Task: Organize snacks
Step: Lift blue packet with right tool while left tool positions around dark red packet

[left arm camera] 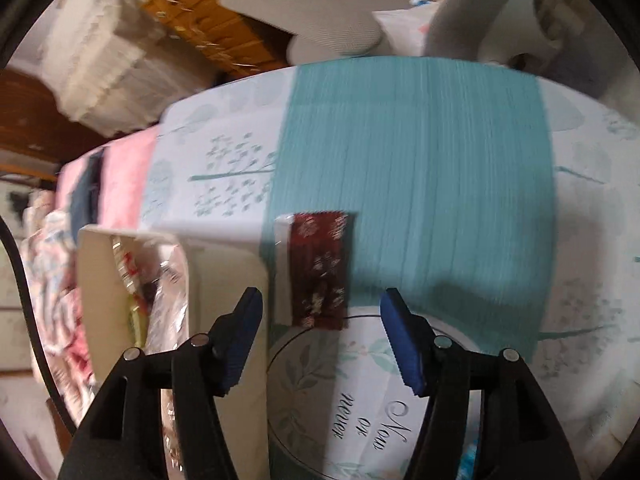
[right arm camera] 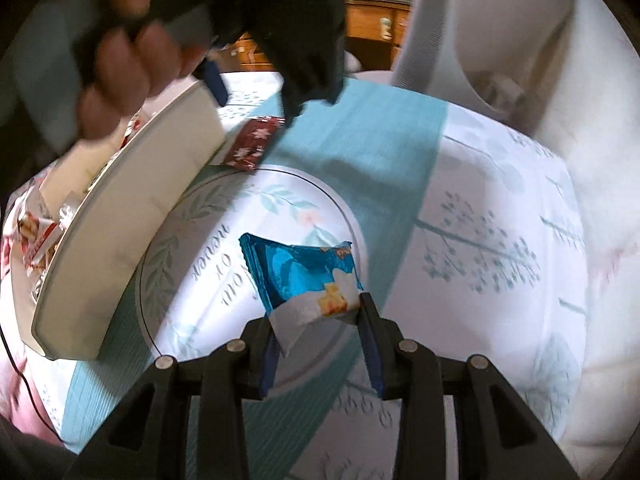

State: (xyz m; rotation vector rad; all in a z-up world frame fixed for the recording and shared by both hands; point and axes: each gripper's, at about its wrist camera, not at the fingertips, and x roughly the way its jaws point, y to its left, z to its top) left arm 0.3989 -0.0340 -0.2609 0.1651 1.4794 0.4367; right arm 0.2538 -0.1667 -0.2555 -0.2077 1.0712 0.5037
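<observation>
A dark red snack packet lies on the teal runner just past a round plate with leaf print. My left gripper is open and empty above the plate's edge, the packet just ahead between the fingers. A cream box holding several wrapped snacks stands to its left. In the right wrist view my right gripper is shut on a blue snack packet above the plate. The red packet lies beyond, beside the cream box, with the left gripper over it.
The table carries a white leaf-print cloth with a teal runner. A grey chair stands at the far edge. A pink cloth lies at the left. A white chair back rises at the right.
</observation>
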